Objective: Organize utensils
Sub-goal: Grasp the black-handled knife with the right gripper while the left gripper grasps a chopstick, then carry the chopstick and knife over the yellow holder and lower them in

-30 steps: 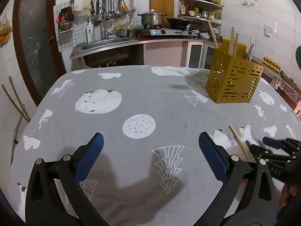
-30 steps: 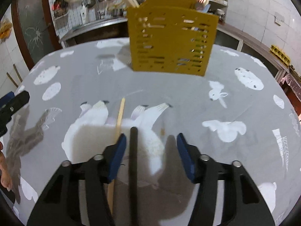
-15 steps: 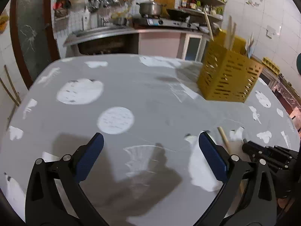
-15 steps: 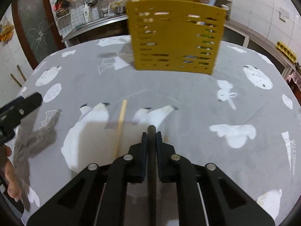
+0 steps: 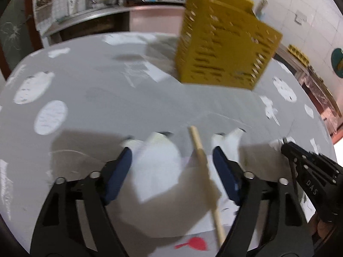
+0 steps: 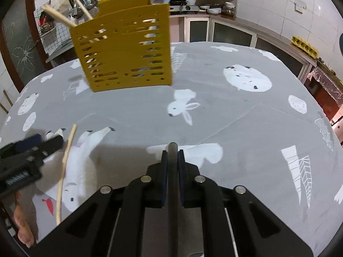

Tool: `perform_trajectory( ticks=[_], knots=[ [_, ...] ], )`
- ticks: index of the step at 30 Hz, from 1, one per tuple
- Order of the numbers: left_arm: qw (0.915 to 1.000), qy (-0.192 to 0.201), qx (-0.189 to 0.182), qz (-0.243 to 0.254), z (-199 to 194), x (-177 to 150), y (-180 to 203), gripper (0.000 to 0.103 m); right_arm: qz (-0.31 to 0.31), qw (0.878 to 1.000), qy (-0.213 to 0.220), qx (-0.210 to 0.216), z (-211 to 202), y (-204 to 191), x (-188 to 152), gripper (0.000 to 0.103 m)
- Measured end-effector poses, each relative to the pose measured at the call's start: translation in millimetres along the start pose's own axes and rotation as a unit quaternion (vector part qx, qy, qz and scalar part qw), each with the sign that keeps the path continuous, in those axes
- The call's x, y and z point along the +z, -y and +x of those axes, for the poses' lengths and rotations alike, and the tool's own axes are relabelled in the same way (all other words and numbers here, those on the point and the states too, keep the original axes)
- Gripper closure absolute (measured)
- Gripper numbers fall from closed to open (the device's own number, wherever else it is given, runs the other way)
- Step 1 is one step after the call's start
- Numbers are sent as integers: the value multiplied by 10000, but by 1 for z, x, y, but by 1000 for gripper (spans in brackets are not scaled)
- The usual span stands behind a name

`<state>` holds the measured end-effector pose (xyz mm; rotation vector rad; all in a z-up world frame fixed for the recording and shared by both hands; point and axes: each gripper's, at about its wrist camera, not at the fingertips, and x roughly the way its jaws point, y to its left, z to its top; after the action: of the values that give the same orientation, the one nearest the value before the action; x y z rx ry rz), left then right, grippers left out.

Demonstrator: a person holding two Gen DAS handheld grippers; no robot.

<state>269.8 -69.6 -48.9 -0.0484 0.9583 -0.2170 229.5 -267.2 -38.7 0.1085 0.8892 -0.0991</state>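
Note:
A yellow slotted utensil holder point(image 5: 225, 49) point(image 6: 124, 51) stands at the back of the table with several sticks and utensils in it. A pale wooden chopstick point(image 5: 201, 160) point(image 6: 66, 156) lies on the grey cloth. My left gripper point(image 5: 172, 151) point(image 6: 46, 141) straddles it with its jaws closing; the chopstick lies nearer the right pad and neither pad presses on it. To the right, my right gripper point(image 6: 172, 153) point(image 5: 287, 147) is shut on a thin dark stick-like utensil point(image 6: 172, 167), whose tip pokes out past the pads.
Grey patterned tablecloth point(image 6: 235, 117) covers the whole table. Behind it run a kitchen counter with a stove point(image 6: 184, 8), shelves and hanging tools. An egg tray point(image 6: 303, 46) sits on the right counter. A person's hand point(image 6: 21, 224) shows at the lower left.
My left gripper swung right and down over the wooden chopstick and its jaws narrowed. My right gripper closed on the dark stick and carried it to the right, away from the wooden one.

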Motion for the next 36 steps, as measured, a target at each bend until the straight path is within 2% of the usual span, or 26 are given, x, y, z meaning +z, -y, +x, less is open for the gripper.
perform_trajectory(
  ticks=[3,6,7,9,11,16,20,24,30,36],
  knots=[
    [9999,-55,116,92,7,0,14,36,53,9999,-74,57,6,4,-1,93],
    [9996,-83,238,84,11,4,19,50,67,9999,-76,76,8,5,-1,93],
    [9995,-102,293,103,12,5,20,59,88,9998,-120,92,10,5,2,93],
    [9995,-171,246,106,13,8,20,69,112,9997,-183,119,12,6,4,93],
    [9995,-266,141,106,13,11,22,82,158,9994,-251,196,14,7,7,93],
    [9995,-290,24,131,12,11,24,95,213,9991,-204,317,11,11,5,93],
    [9998,-145,-124,68,6,10,22,96,347,9984,-96,429,1,17,5,93],
    [9996,149,-216,136,-11,13,23,96,348,9980,226,481,-19,19,11,93],
    [9956,870,-212,261,-56,22,22,97,435,9943,782,573,-49,25,19,93],
    [9868,1566,-237,347,-103,32,21,98,359,9886,1379,488,-72,22,22,94]
  ],
)
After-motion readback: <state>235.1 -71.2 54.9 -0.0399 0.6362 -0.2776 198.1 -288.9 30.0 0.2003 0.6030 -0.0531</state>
